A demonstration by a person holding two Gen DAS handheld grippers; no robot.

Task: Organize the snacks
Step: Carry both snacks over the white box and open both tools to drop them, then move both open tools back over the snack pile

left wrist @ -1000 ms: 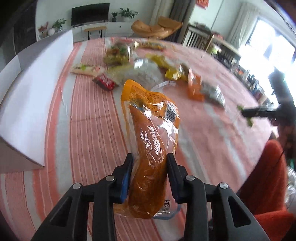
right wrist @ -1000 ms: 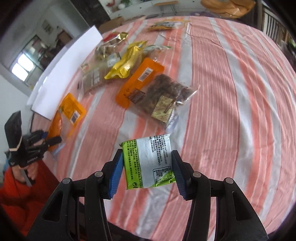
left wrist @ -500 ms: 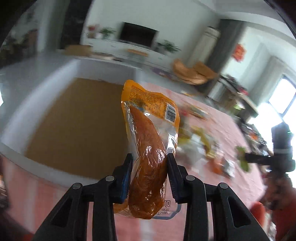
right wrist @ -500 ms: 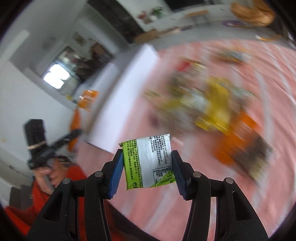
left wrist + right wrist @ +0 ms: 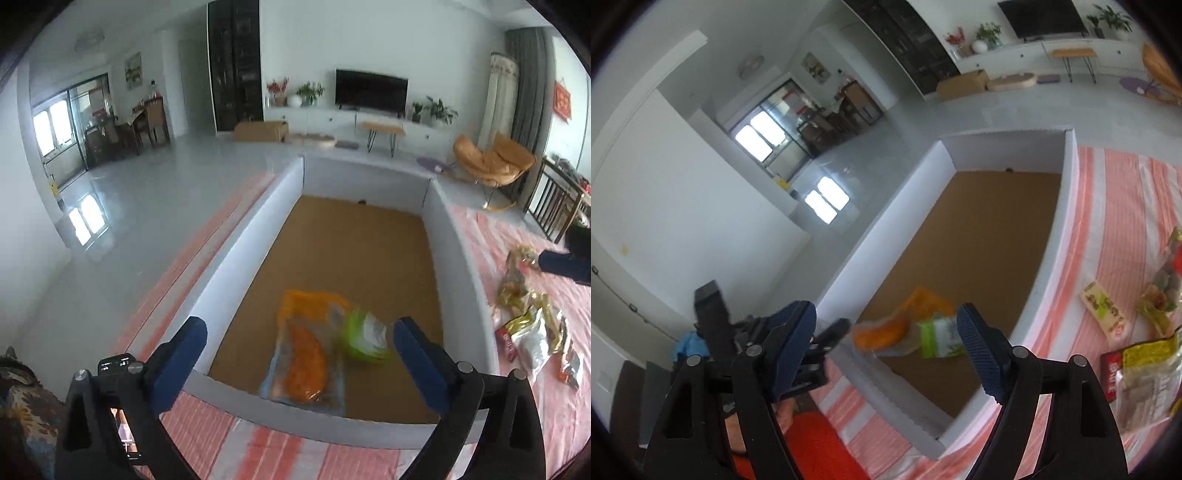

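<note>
- Left gripper point(image 5: 299, 354): jaws just opened wide, gripping nothing.
- Right gripper point(image 5: 886, 343): jaws just opened, gripping nothing.
- Orange packet point(image 5: 306, 354) and green packet point(image 5: 365, 338): inside white box point(image 5: 236, 240), on its brown floor.

One box point(image 5: 255, 214); two packets inside it: one orange point(image 5: 304, 350), one green point(image 5: 365, 338). Two grippers: left point(image 5: 299, 354), right point(image 5: 886, 332). Loose snacks point(image 5: 532, 321) uncountable.
</note>
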